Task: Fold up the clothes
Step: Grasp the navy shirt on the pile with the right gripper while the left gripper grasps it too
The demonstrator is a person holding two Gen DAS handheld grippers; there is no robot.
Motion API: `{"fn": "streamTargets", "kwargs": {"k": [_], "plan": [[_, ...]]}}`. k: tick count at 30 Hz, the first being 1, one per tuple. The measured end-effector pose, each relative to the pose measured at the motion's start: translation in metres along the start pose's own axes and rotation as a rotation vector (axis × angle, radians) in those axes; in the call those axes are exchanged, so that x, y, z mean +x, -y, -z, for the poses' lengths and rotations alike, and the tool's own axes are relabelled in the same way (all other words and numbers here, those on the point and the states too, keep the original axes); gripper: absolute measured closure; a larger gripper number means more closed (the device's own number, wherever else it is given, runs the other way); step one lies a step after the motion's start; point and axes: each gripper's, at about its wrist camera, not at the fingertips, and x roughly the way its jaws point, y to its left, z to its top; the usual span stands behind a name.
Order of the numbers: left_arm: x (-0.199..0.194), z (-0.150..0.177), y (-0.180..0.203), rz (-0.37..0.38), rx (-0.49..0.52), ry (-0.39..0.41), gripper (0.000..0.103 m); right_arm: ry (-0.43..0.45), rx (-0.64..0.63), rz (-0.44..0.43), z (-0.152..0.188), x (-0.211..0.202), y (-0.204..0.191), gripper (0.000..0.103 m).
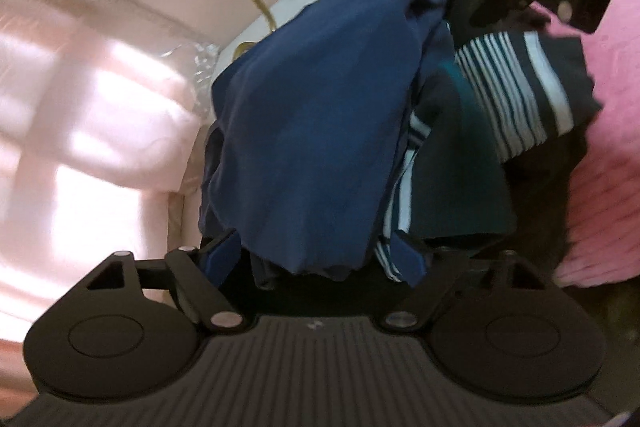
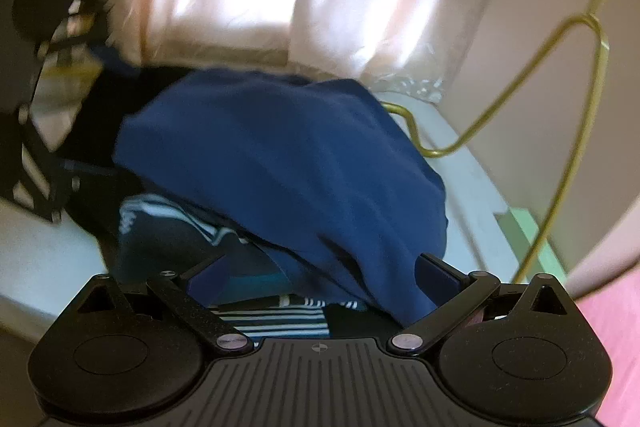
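Navy garment [image 1: 304, 131] lies heaped on the striped clothes [image 1: 516, 87] atop the white surface [image 2: 472, 187], so I bracket it with left tongs [image 1: 316, 259] and right tongs [image 2: 324, 273], both spread wide, gripping nothing yet

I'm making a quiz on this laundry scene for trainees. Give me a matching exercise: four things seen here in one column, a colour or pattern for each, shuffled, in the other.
Things:
1. top garment
2. garment beneath it
3. wire hanger
4. bedspread

Colours or patterns:
A. pink
B. plain navy blue
C. gold
D. dark with white stripes

Pairs: 1-B, 2-D, 3-C, 4-A

The left gripper and the right gripper both stand open around the cloth pile.
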Motion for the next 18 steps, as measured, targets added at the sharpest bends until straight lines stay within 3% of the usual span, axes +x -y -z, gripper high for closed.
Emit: {"fn": "streamTargets", "kwargs": {"k": [4,6,7,10,11,13,16,18], "plan": [[0.021,0.000,0.004,-0.017,0.087,0.029,0.026,-0.005,-0.103,0.005,0.002,0.036,-0.005,0.002],[0.028,-0.001,0.002,-0.011,0.092,0.028,0.031,-0.013,-0.142,0.001,-0.001,0.049,-0.004,0.020],[0.029,-0.001,0.000,-0.006,0.088,0.027,0.035,-0.010,-0.147,0.001,-0.003,0.052,-0.001,0.036],[0.029,-0.004,-0.009,0.007,0.075,0.033,0.042,0.016,-0.149,0.015,-0.008,0.053,0.008,0.047],[0.026,-0.005,-0.012,0.004,0.073,0.040,0.049,0.034,-0.144,0.025,-0.010,0.051,0.011,0.061],[0.022,-0.007,-0.017,-0.005,0.072,0.054,0.063,0.057,-0.141,0.034,-0.012,0.046,0.014,0.062],[0.026,-0.011,-0.022,0.007,0.055,0.042,0.074,0.048,-0.184,0.027,-0.011,0.055,0.010,0.061],[0.027,-0.015,-0.026,0.018,0.033,0.035,0.083,0.051,-0.209,0.032,-0.010,0.061,0.007,0.039]]}}
